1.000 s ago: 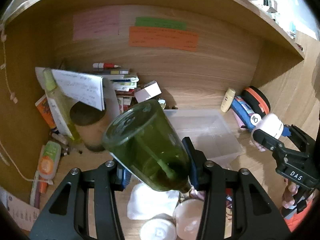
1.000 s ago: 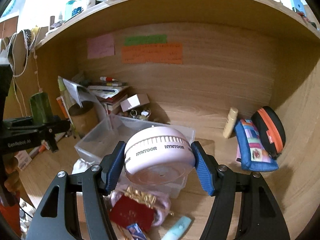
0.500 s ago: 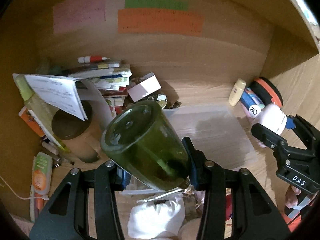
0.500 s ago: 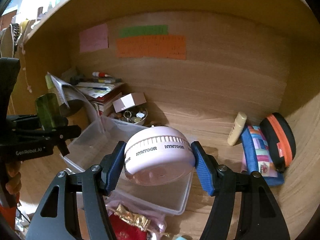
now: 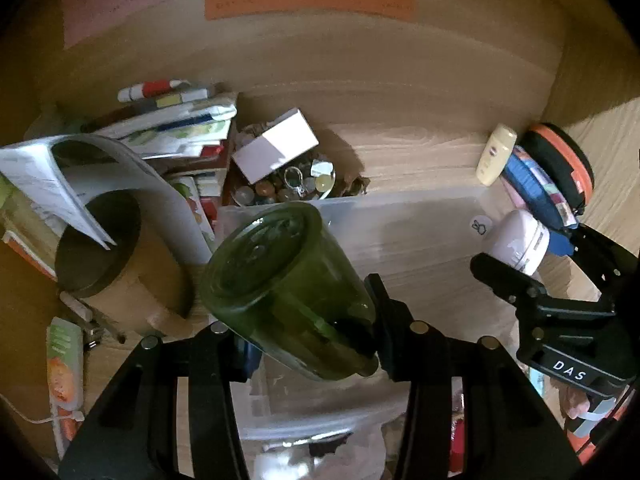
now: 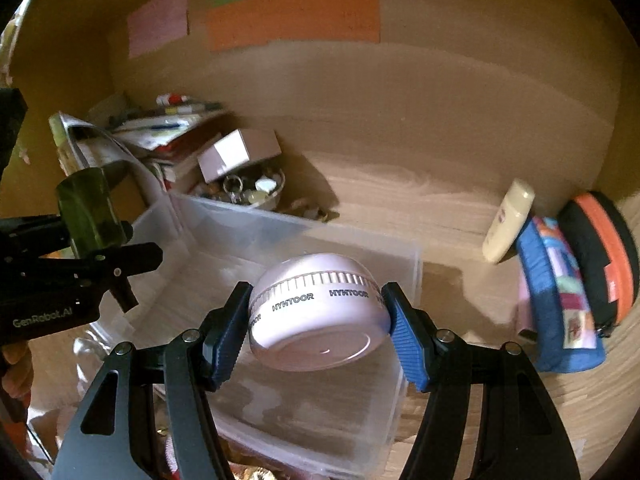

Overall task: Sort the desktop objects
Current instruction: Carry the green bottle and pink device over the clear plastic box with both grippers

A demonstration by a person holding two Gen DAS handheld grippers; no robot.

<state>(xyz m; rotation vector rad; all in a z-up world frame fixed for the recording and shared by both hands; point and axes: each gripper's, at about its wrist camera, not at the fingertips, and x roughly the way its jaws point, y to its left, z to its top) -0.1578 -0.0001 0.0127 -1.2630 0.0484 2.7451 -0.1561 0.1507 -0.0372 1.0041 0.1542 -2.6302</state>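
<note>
Clear plastic bin (image 6: pixel 404 264): landmark, on the tabletop, apparently empty.
Left gripper (image 5: pixel 308 332): clamped on a dark green tumbler (image 5: pixel 280 292), tilted, above the bin's left end.
Right gripper (image 6: pixel 316 316): pads pressed on a pale pink HYNTOOR round device (image 6: pixel 316 312), above the bin's middle.
Step, judged: lower both inside the walls, one at a time, and release low so neither knocks the other.
Behind the bin: trinket bowl (image 5: pixel 296 184), white box (image 5: pixel 276 148).
Left of it: cardboard tube (image 5: pixel 104 264), book stack (image 5: pixel 172 128).
Right of it: cream bottle (image 6: pixel 508 220), blue pouch (image 6: pixel 556 300).
</note>
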